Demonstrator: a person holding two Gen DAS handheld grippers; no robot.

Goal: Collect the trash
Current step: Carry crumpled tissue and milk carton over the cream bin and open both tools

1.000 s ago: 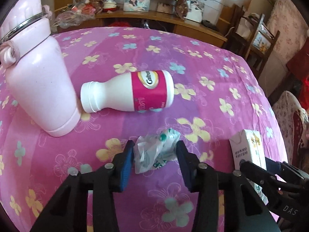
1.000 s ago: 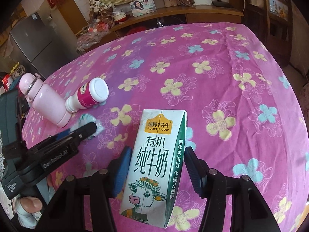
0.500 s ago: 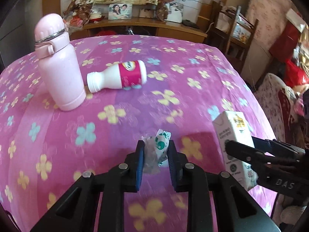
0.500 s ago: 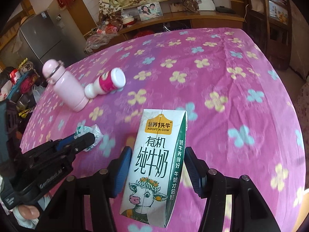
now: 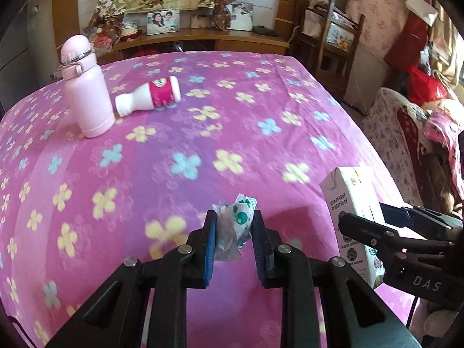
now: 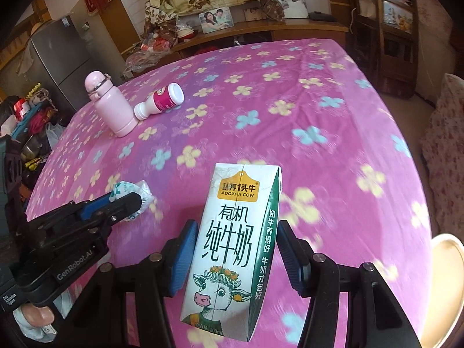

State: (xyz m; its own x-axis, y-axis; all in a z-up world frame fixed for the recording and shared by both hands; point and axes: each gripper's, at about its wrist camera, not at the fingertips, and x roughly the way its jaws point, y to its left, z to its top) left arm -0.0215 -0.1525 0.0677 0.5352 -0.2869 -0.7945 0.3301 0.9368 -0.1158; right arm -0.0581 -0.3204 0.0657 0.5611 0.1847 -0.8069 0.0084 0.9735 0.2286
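Observation:
My left gripper (image 5: 233, 223) is shut on a crumpled clear and green plastic wrapper (image 5: 236, 223) and holds it above the pink flowered tablecloth (image 5: 232, 121). It also shows in the right wrist view (image 6: 124, 203) with the wrapper (image 6: 136, 190). My right gripper (image 6: 235, 249) is shut on a white and green milk carton (image 6: 232, 246), held upright above the table; the carton also shows in the left wrist view (image 5: 352, 206). A white and pink yogurt bottle (image 5: 150, 94) lies on its side far back.
A pale pink flask (image 5: 85, 92) stands upright beside the yogurt bottle. A wooden shelf with photos (image 5: 203, 36) runs behind the table. A wooden chair (image 5: 330, 43) stands at the back right. A fridge (image 6: 58, 58) stands at the left.
Both grippers have lifted and drawn back from the table, each with its item. The left gripper closed on the wrapper. The bottle and flask look farther away.

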